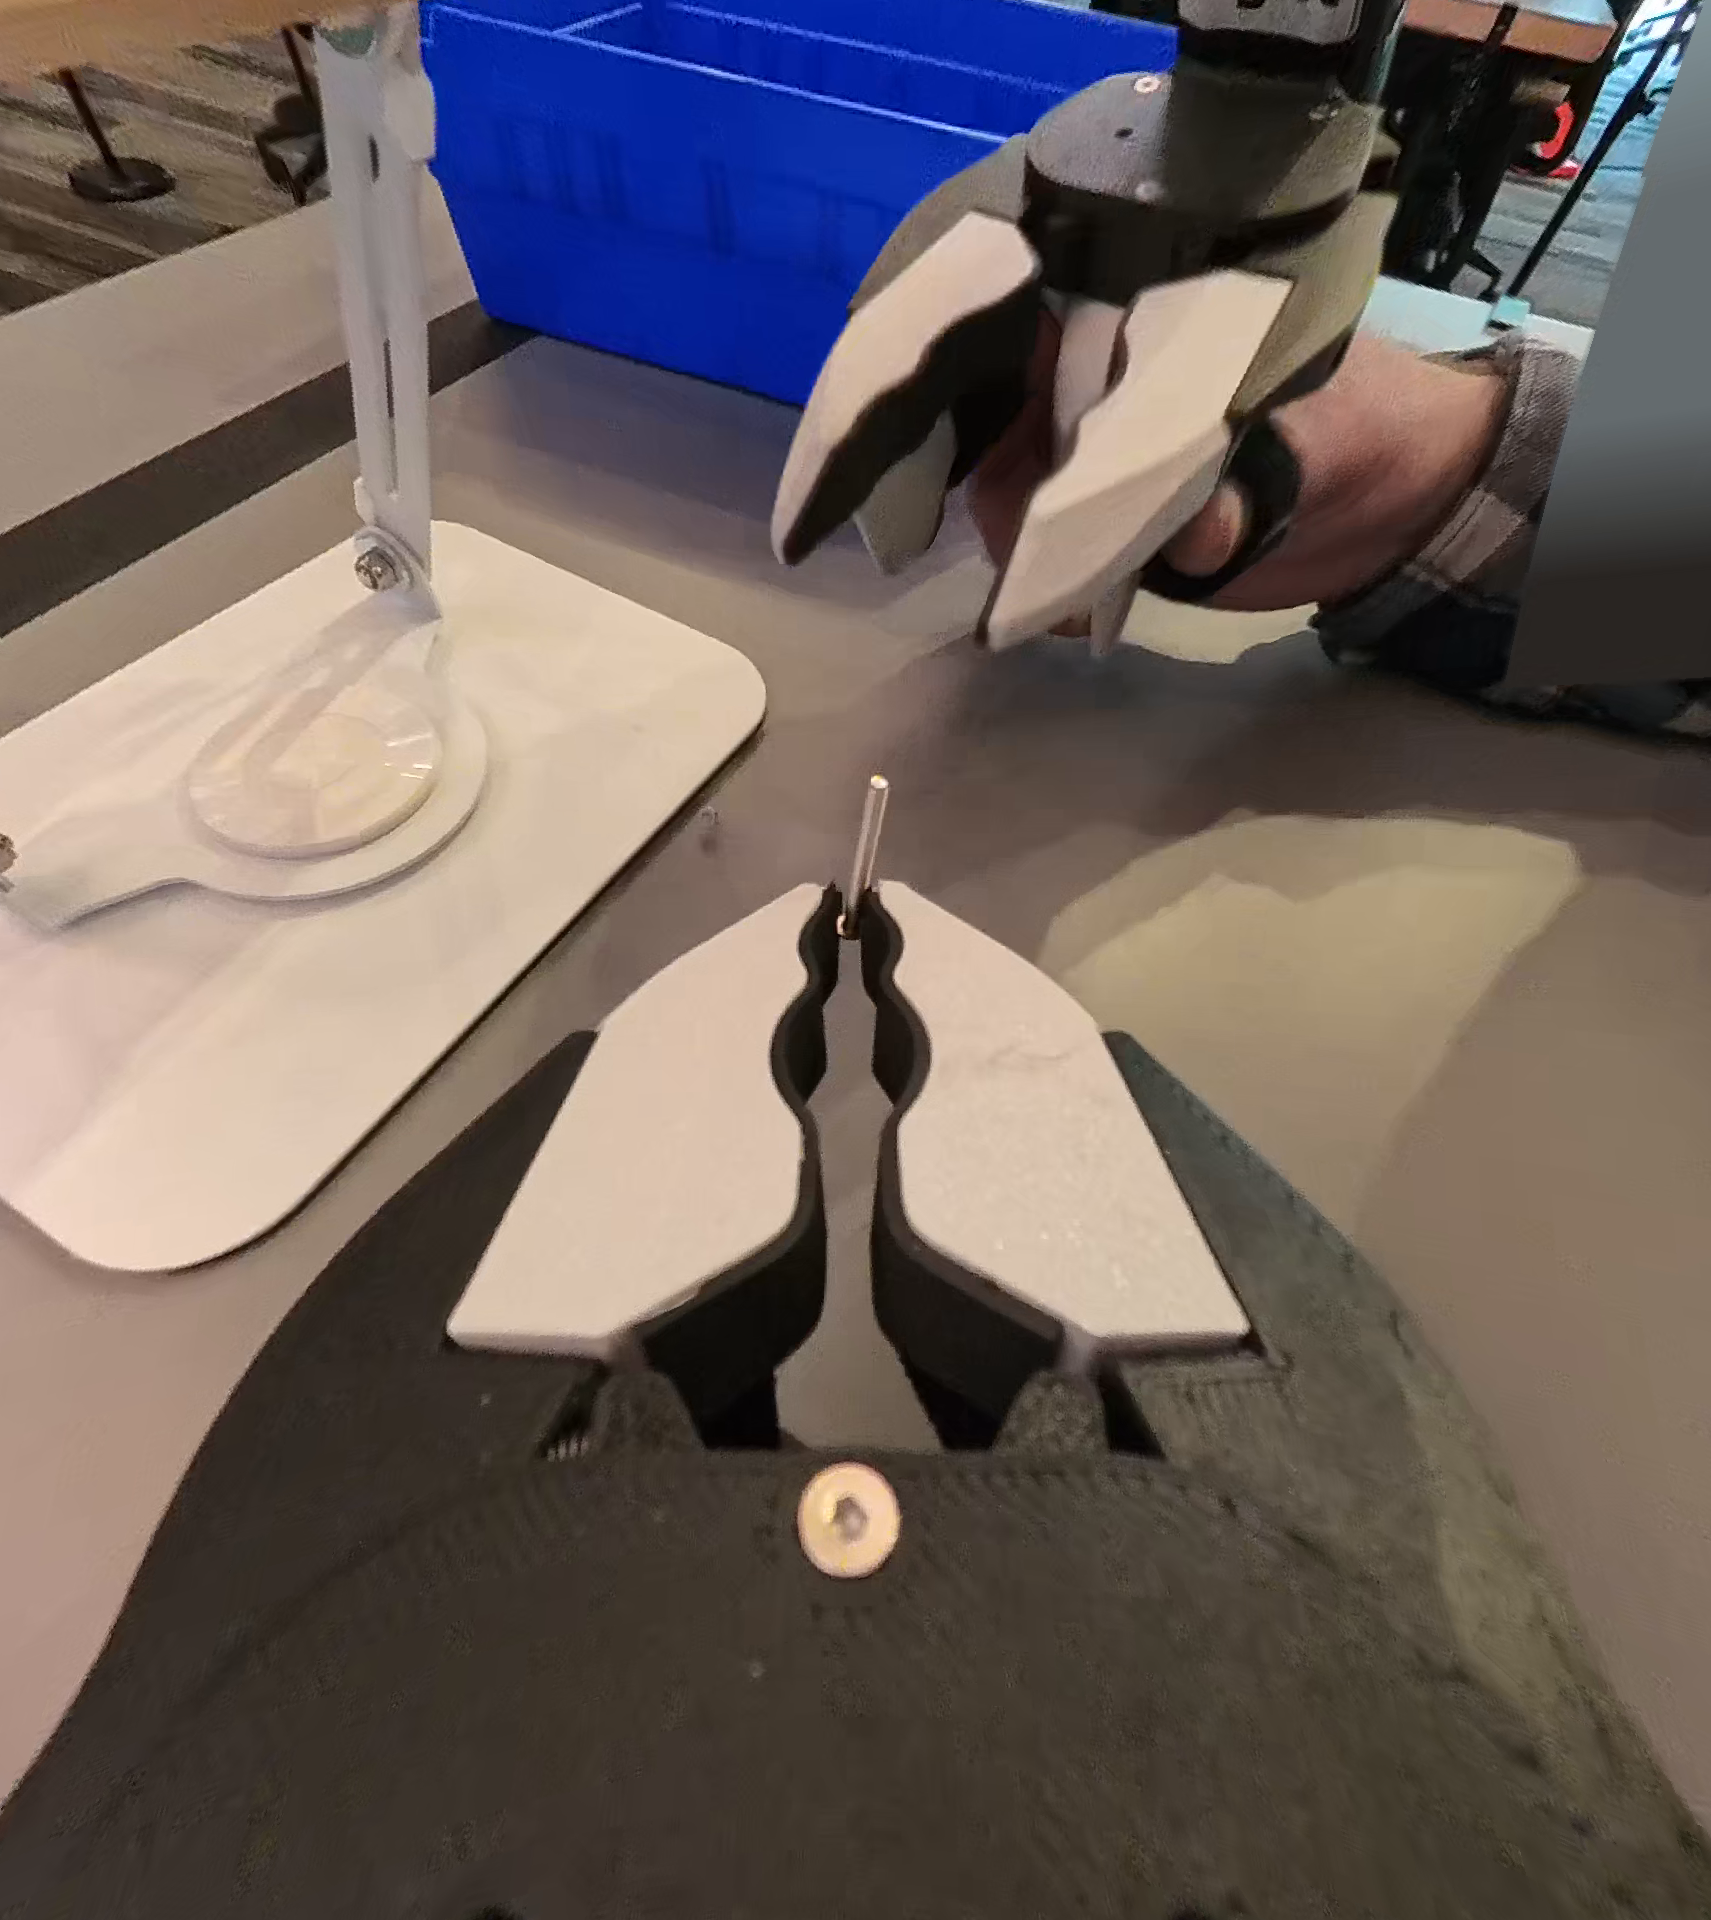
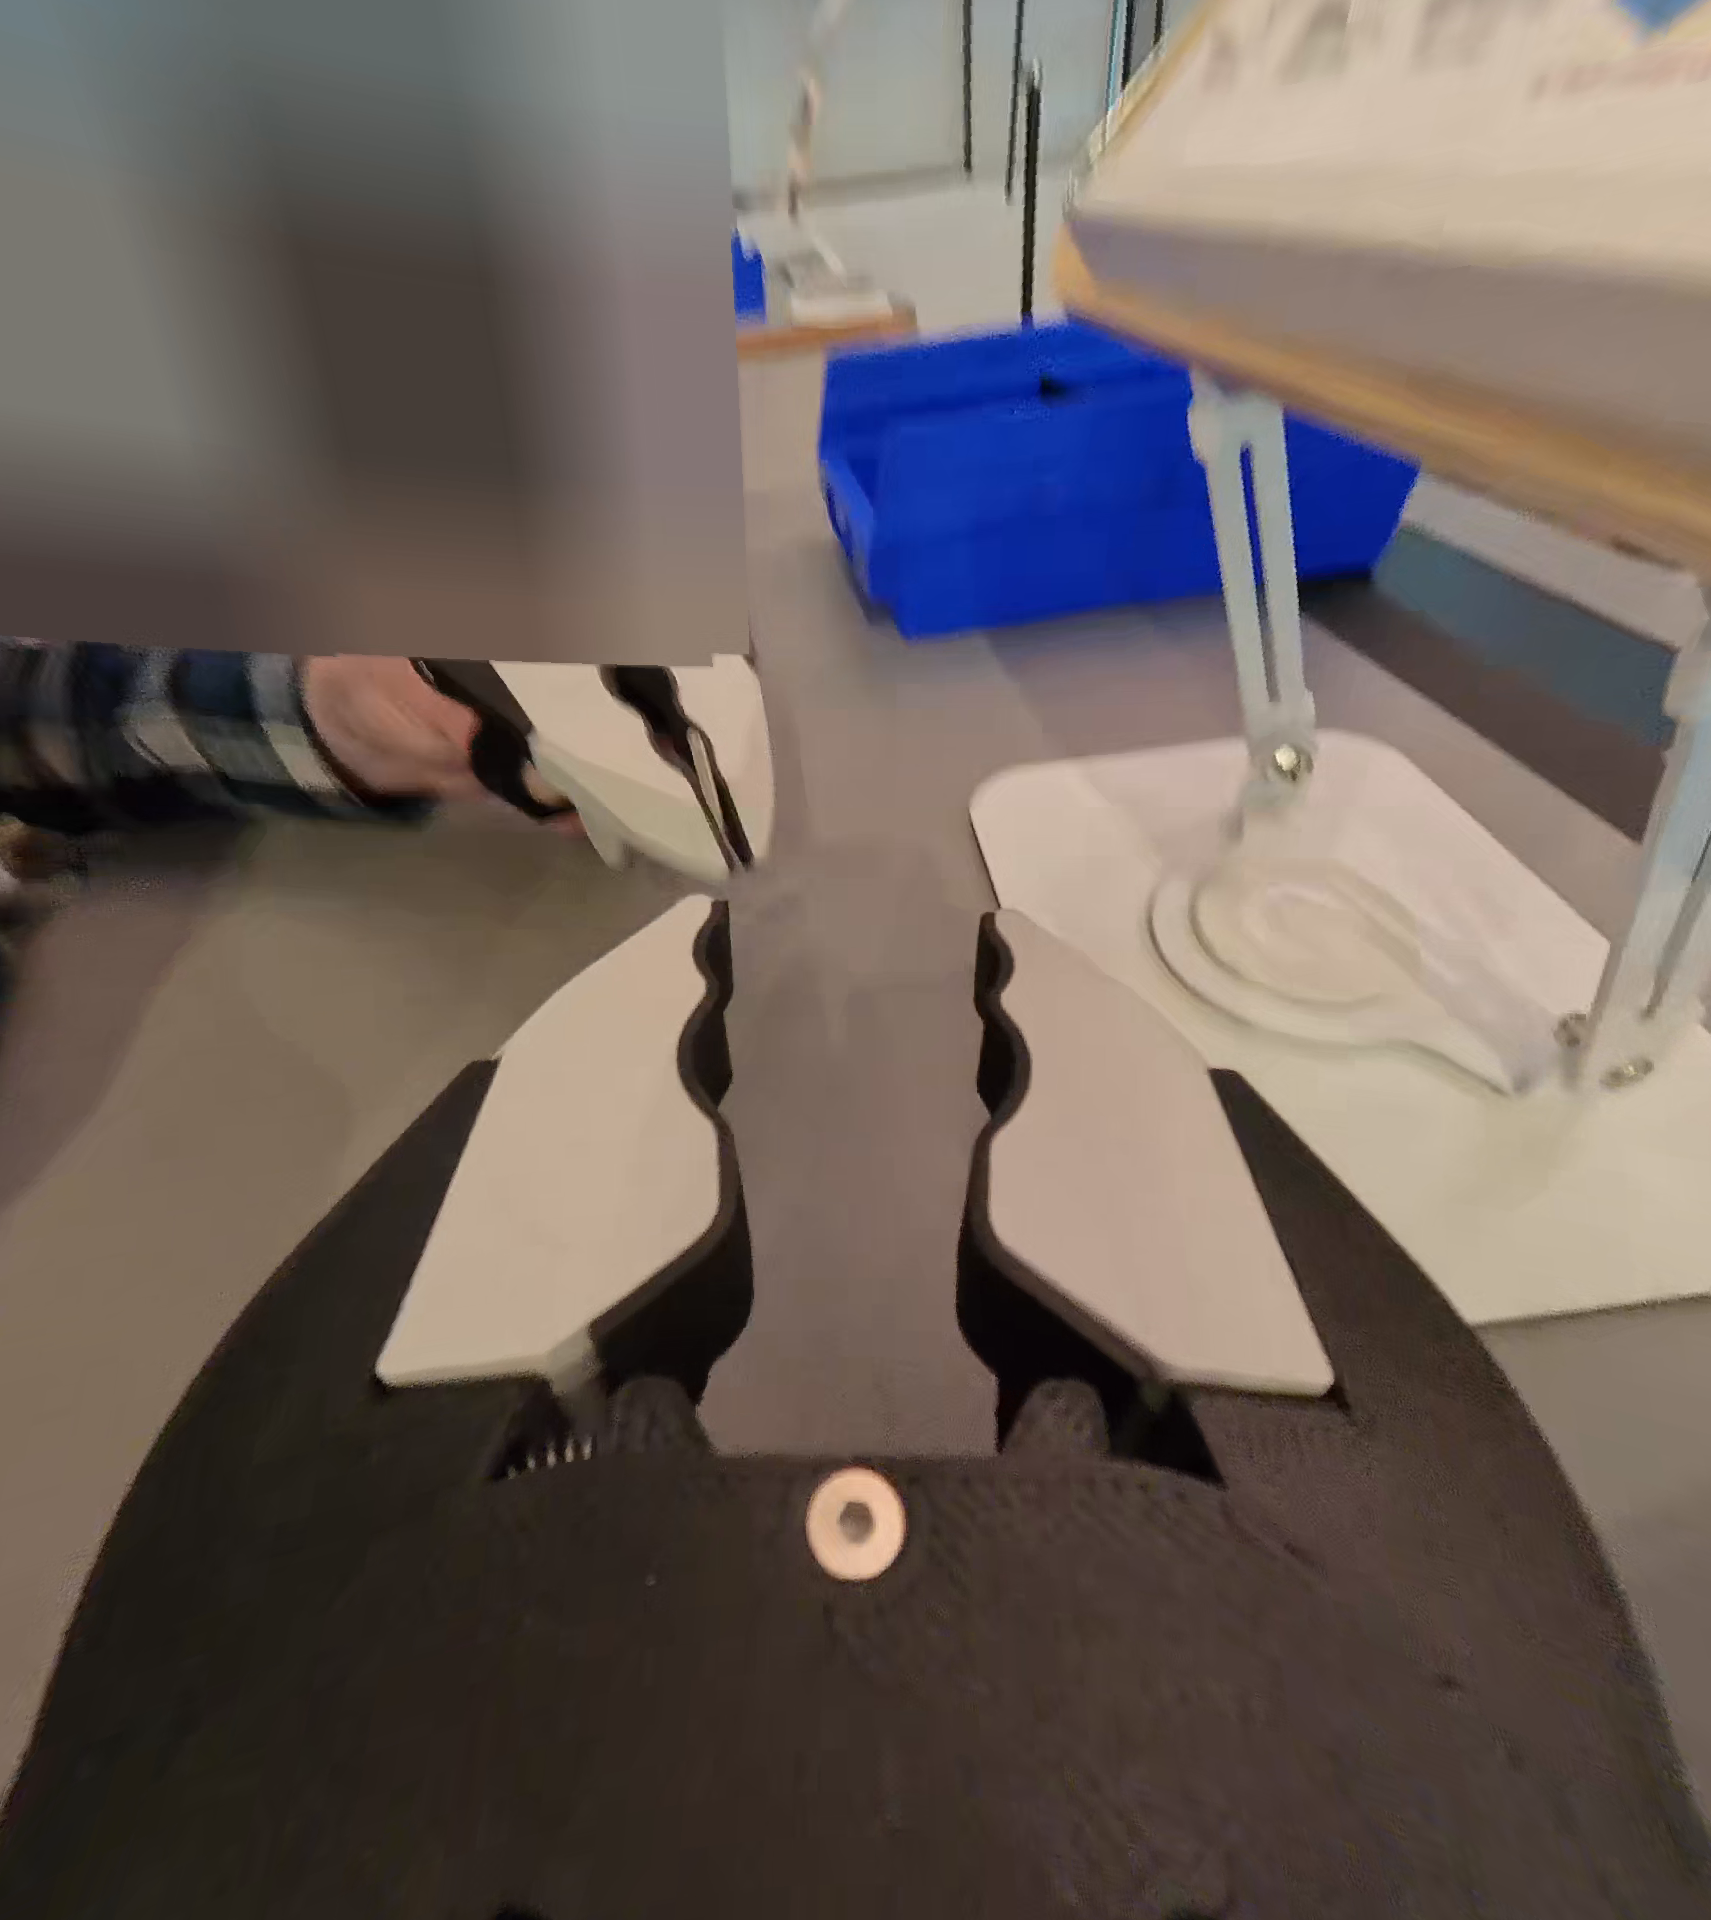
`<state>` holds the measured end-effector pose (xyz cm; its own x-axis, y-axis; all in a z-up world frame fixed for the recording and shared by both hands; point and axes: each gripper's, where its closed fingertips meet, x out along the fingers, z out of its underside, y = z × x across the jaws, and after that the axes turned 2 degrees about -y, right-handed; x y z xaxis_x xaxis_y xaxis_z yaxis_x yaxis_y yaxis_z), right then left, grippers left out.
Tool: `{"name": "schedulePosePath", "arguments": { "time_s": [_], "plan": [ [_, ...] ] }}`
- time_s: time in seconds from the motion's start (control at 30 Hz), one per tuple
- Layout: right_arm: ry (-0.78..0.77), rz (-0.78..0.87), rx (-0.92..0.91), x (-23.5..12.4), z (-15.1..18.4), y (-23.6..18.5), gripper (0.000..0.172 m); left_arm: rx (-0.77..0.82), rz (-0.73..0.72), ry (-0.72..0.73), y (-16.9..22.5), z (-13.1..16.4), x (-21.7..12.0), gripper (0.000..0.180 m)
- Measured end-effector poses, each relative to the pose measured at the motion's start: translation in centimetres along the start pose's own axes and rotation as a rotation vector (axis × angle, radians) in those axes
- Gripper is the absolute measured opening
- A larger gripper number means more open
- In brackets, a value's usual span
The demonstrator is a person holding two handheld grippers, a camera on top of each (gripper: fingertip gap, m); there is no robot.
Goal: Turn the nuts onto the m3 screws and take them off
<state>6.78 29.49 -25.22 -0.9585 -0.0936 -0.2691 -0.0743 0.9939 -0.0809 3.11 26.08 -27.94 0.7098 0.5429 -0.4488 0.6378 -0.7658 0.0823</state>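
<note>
My left gripper (image 1: 853, 902) is shut on a thin silver metal pin (image 1: 872, 840) that sticks out past the fingertips, above the grey table (image 1: 1246, 987). It shows in the right wrist view (image 2: 716, 831) with the pin (image 2: 711, 800) pinched between its pads, just beyond my right gripper's left fingertip. My right gripper (image 2: 849, 920) is open with nothing between its fingers; it hangs above the table in the left wrist view (image 1: 892, 582), beyond the pin. A white stand (image 1: 383, 343) on a white base plate (image 1: 207, 987) is at the left.
A blue bin (image 1: 705, 177) stands at the back of the table, behind the stand. A person's hand and plaid sleeve (image 1: 1433, 520) hold the right gripper. In the right wrist view the stand carries a tilted board (image 2: 1453, 260) overhead. Some 7 centimetres of space lies between my two pairs of fingers.
</note>
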Motion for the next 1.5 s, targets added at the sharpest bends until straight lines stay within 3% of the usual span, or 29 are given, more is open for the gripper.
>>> {"name": "schedulePosePath", "arguments": {
  "time_s": [0.17, 0.37, 0.53, 1.27, 1.5],
  "plan": [
    [-0.246, 0.084, -0.077, 2.0, 3.3, 1.4, 0.039, -0.009, -0.020, -0.013, -0.8, 0.5, -0.2, 0.003],
    [-0.464, 0.166, -0.165, 1.9, 6.3, 3.8, 0.028, -0.015, -0.034, -0.030, -1.3, 1.0, -0.5, 0.003],
    [-0.530, 0.166, -0.133, 1.9, 7.8, 4.3, 0.020, -0.017, -0.032, -0.044, -1.3, 1.2, -0.4, 0.003],
    [-0.599, 0.157, -0.070, 1.8, 8.2, 4.4, 0.004, -0.014, -0.014, -0.057, -0.8, 1.3, 0.0, 0.004],
    [-0.429, 0.051, -0.110, 2.2, 4.4, 0.9, 0.000, 0.041, -0.002, -0.061, 0.1, 1.3, 0.6, 0.003]
  ]
}}
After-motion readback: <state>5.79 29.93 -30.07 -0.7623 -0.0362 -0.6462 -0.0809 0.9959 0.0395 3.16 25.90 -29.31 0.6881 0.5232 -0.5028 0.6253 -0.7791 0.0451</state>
